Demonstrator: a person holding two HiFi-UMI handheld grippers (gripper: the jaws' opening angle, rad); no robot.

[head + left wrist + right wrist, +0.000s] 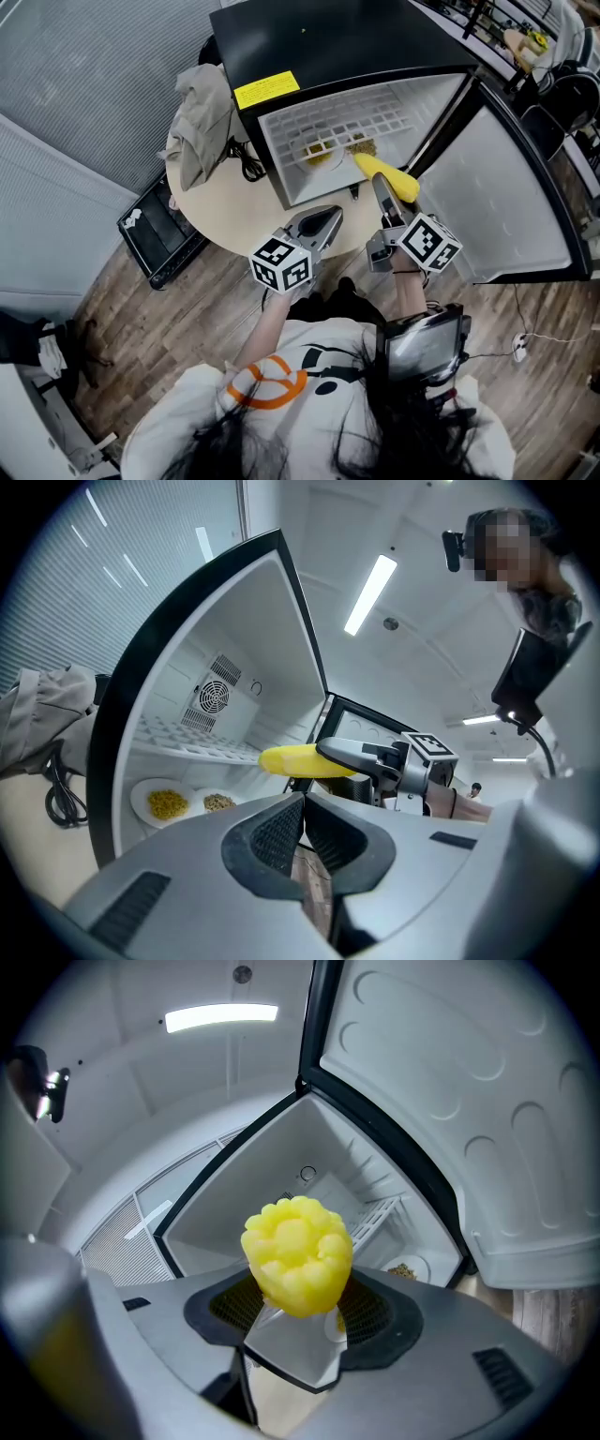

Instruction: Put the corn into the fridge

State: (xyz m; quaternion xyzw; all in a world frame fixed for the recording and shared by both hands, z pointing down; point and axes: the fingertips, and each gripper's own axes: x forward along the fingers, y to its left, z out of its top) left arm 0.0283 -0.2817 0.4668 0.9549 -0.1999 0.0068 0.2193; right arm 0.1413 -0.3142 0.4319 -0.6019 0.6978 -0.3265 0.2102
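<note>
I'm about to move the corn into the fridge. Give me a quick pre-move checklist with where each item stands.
1. Grip on corn: ok. The right gripper is shut on it, jaws on both sides.
2. Fridge door open: ok, swung wide.
3. Way in: ok. The corn's tip is at the fridge opening, with nothing in front of it.
4. Landing spot: cannot tell. Two plates of food lie under the wire shelf; the bare room beside them is unclear.
5. Left gripper out of the way: ok. It is shut, empty, and outside the fridge.
</note>
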